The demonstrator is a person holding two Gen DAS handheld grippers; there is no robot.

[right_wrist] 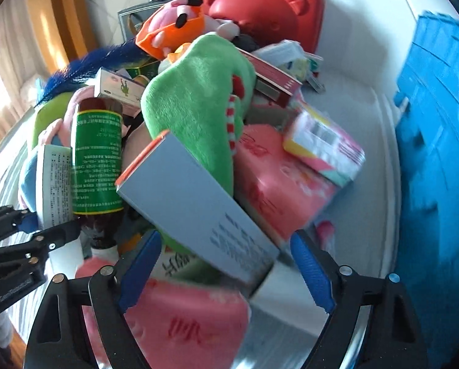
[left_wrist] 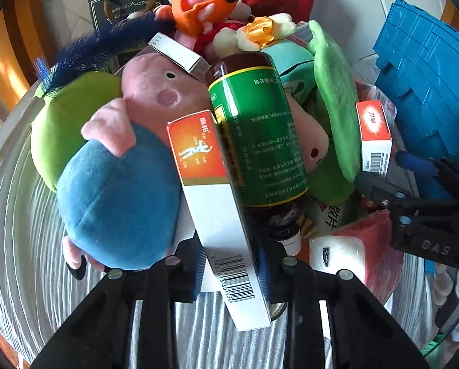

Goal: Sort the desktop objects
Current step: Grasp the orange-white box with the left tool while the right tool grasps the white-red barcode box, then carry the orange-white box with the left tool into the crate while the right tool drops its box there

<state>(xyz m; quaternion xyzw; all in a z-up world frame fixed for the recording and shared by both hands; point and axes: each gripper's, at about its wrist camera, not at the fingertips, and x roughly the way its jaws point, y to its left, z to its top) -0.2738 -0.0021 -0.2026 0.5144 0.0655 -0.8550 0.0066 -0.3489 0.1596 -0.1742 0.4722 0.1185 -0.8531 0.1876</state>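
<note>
A jumbled heap of plush toys, boxes and a bottle fills both views. My left gripper (left_wrist: 232, 264) is shut on the barcode end of an orange-and-white box (left_wrist: 198, 153), which leans against a green-labelled brown bottle (left_wrist: 257, 135). In the right wrist view, my right gripper (right_wrist: 226, 240) stands open around a grey-white box with an orange end (right_wrist: 198, 203); its blue pads (right_wrist: 312, 270) do not press on the box. The picture there is blurred. The left gripper (right_wrist: 48, 224) shows at the left edge, beside the bottle (right_wrist: 95, 160).
A pink pig plush with a blue body (left_wrist: 118, 200) lies left of the held box. A green plush (right_wrist: 192, 107), pink tissue packs (right_wrist: 275, 184) and a red case (right_wrist: 260, 3) crowd the heap. A blue crate (right_wrist: 438, 153) stands at the right.
</note>
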